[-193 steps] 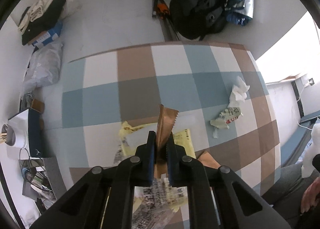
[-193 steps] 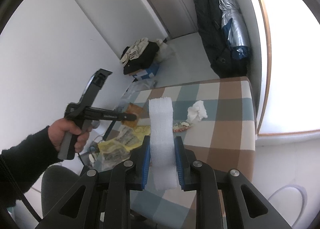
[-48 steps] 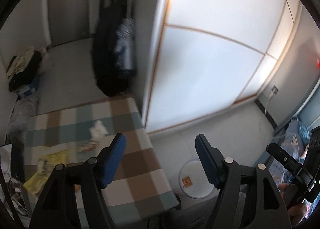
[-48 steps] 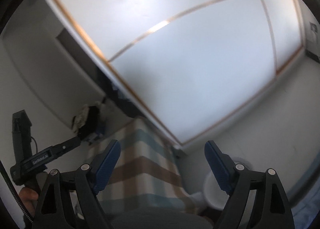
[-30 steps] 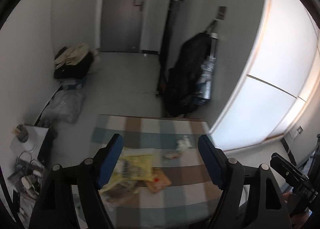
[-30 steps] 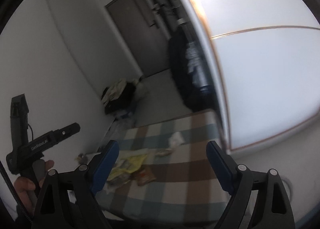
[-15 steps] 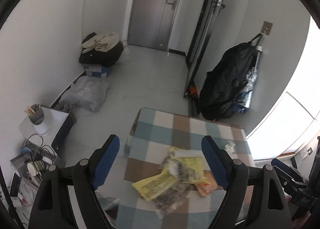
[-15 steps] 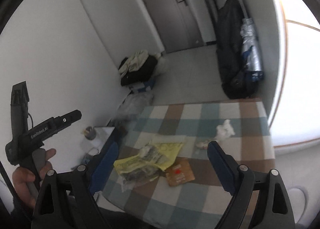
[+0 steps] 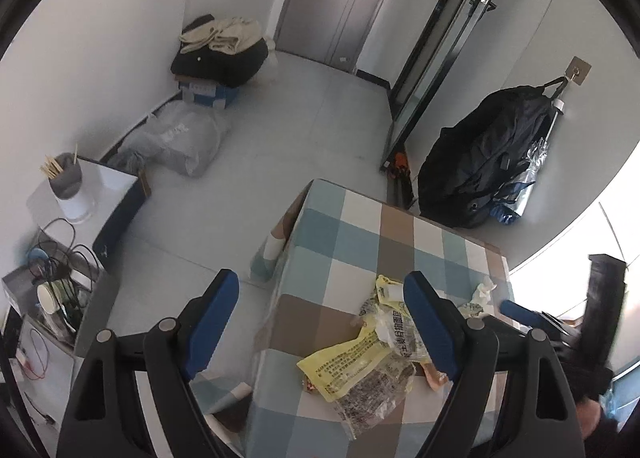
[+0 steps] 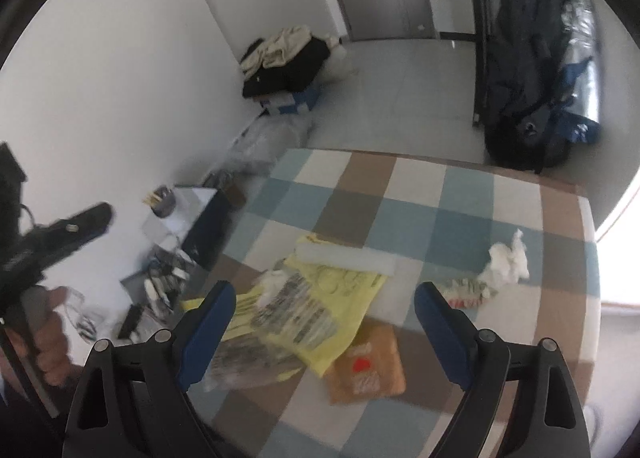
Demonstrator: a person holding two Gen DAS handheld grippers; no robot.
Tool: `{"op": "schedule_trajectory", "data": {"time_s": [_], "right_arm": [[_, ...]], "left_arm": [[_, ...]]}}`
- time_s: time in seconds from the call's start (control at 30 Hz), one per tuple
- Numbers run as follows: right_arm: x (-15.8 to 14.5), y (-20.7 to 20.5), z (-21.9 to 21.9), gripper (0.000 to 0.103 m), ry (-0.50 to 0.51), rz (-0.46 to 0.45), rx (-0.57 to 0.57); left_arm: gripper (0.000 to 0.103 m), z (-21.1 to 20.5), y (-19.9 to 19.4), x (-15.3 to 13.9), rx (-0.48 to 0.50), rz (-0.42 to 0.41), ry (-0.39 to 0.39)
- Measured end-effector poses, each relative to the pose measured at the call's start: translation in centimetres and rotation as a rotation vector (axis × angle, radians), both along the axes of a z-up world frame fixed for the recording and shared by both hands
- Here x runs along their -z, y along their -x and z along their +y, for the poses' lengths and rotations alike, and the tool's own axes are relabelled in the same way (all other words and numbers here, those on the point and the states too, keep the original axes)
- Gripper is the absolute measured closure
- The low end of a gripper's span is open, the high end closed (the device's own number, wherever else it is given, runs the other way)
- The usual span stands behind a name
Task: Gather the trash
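Observation:
Trash lies on the table with the checked cloth [image 9: 360, 234] [image 10: 400, 194]: yellow wrappers [image 9: 352, 354] [image 10: 332, 290], a clear printed bag [image 9: 372, 390] [image 10: 248, 362], an orange packet [image 10: 368, 366], a crumpled white tissue [image 10: 506, 258] [image 9: 482, 290] and a small red-and-white wrapper [image 10: 466, 292]. My left gripper [image 9: 320, 282] hovers above the table's left edge, open, nothing between its blue pads. My right gripper [image 10: 325, 292] hangs over the yellow wrappers, open and empty. Each gripper also shows at the edge of the other's view.
A black backpack with a silver umbrella [image 9: 480, 170] [image 10: 532, 58] hangs on the wall beyond the table. Left of the table stand a low shelf with a cup [image 9: 68, 186] and cables. A plastic bag [image 9: 172, 138] and clothes on a box [image 9: 220, 50] lie on the floor.
Both views have swung from the white panel and the floor bin back onto the table and come lower. The brown wrapper and the foam strip held earlier are gone from the jaws.

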State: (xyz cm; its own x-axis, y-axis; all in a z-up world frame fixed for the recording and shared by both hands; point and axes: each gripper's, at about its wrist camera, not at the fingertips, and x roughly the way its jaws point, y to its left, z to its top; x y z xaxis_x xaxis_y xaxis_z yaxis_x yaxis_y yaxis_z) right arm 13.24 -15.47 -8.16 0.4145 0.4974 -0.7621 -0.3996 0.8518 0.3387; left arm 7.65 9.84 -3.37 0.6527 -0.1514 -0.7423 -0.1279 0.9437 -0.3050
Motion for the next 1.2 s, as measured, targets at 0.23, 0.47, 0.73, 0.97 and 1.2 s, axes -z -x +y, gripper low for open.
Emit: {"op": "schedule_trajectory", "data": {"time_s": [0.23,0.47,0.73,0.97,1.2], "right_arm": [[2.7,-3.4,3.3,0.013,0.155,-0.037,-0.147],[5.6,-5.0,5.4,0.034,0.267,-0.102,-0.335],[7.7,-6.1,5.6,0.049,0.243,-0.016,-0.414],[6.9,-6.5,5.5,0.093,0.210,-0.002,-0.437],[6.3,-6.4,4.8,0.096,0.138,0.043,-0.426]], "left_arm": [[0.021,0.4,-0.9,0.9,-0.009,0.052,0.018],[0.021,0.1,-1.6,1.1,0.000,0.066,-0.001],[0.021,-0.1,-2.9,2.0,-0.012,0.108,-0.014],[0.021,-1.2,-3.7,2.1,-0.012,0.118,-0.037],[0.021,-2.1,-4.0,2.6,0.008,0.147,-0.042]]}}
